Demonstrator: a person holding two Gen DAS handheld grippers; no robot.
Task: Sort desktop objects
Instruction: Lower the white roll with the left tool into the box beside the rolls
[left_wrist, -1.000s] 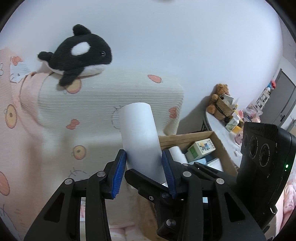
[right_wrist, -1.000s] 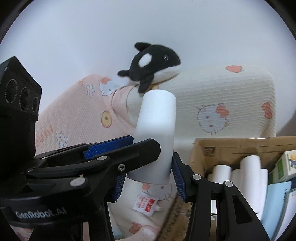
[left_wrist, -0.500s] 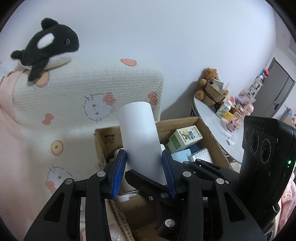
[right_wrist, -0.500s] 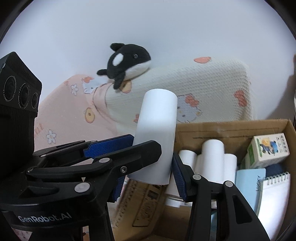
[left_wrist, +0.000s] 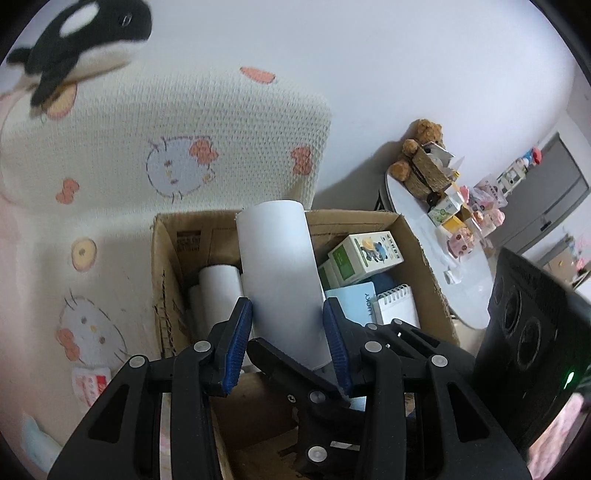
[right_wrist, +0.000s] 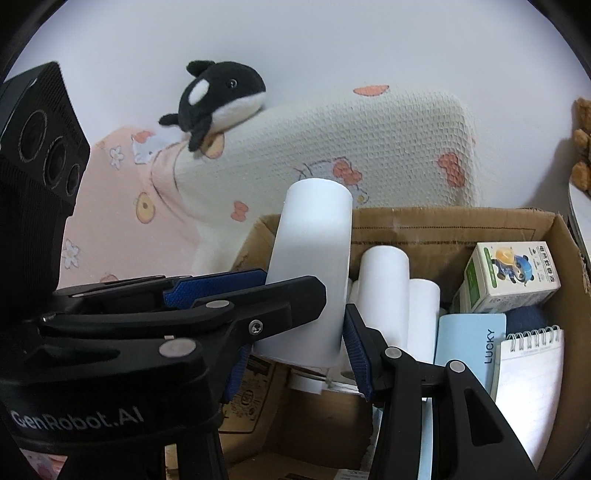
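A white paper roll (left_wrist: 277, 266) stands upright between the blue pads of my left gripper (left_wrist: 286, 343), which is shut on its lower part. My right gripper (right_wrist: 295, 354) is shut on the same white paper roll (right_wrist: 314, 240) from a crossing angle, and a black finger of each gripper lies across the other's view. The roll hangs over the left end of an open cardboard box (left_wrist: 417, 240), above several more white rolls (right_wrist: 384, 288) standing inside the cardboard box (right_wrist: 443, 218).
The box also holds a green-and-white carton (right_wrist: 509, 277), a light blue notebook (right_wrist: 469, 343) and a spiral notepad (right_wrist: 528, 380). Behind it lie a patterned cream pillow (left_wrist: 184, 129) and an orca plush (right_wrist: 221, 99). A cluttered round white table (left_wrist: 458, 273) stands to the right.
Both grippers, shut on the roll, have sunk and tilted down towards the box. The box now fills the lower middle of both views, and the orca plush has slid up and away.
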